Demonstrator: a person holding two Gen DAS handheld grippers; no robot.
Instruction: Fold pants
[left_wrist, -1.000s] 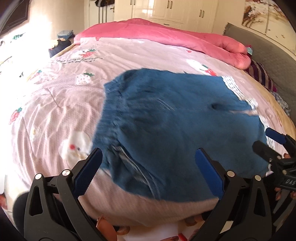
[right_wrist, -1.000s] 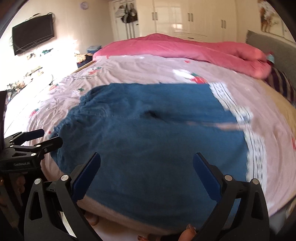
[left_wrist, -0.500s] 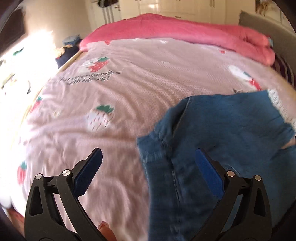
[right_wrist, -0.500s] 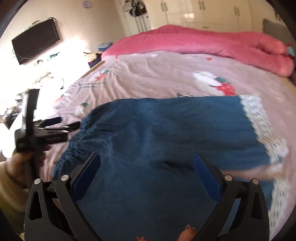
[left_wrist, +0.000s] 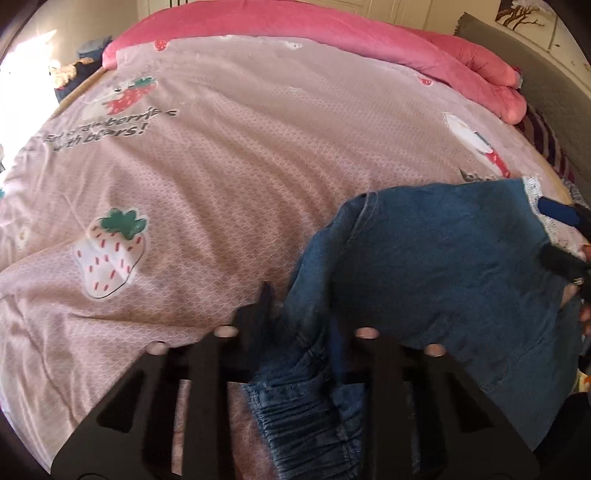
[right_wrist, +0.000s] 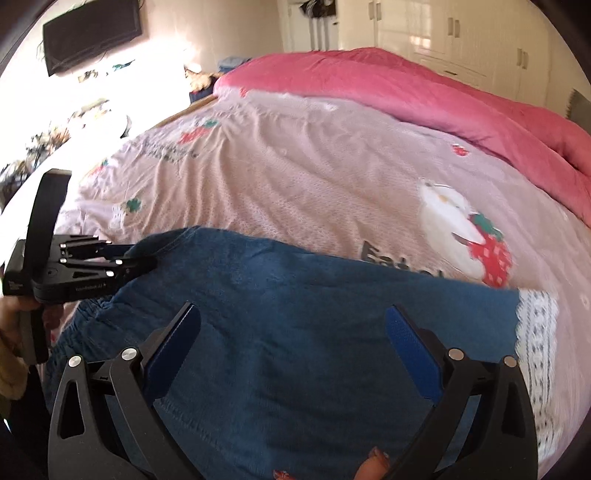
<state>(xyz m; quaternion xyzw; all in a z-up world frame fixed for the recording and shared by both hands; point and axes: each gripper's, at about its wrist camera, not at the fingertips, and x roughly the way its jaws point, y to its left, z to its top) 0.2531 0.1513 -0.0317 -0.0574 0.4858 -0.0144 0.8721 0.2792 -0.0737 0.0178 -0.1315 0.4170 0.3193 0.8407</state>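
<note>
Blue denim pants (left_wrist: 443, 277) with an elastic waistband and a white lace hem (right_wrist: 535, 332) lie on the pink bed sheet (left_wrist: 240, 184). My left gripper (left_wrist: 299, 317) is at the pants' left edge near the waistband, its jaws closing with a fold of denim pinched between them. The right wrist view shows that left gripper (right_wrist: 147, 260) gripping the same corner, with a hand behind it. My right gripper (right_wrist: 293, 317) hovers open over the middle of the pants (right_wrist: 314, 306), with nothing between its pads. It also shows as the right gripper (left_wrist: 559, 236) by the hem.
A rolled pink quilt (right_wrist: 406, 96) lies across the far side of the bed. A grey headboard (left_wrist: 546, 88) and a striped pillow (left_wrist: 543, 136) are at the right. White wardrobes (right_wrist: 461, 33) and a wall television (right_wrist: 92, 33) stand beyond the bed.
My left gripper's jaws went from wide open to pinched on the pants' edge by the waistband. Both grippers shifted across the bed, and the right one stays open over the denim.
</note>
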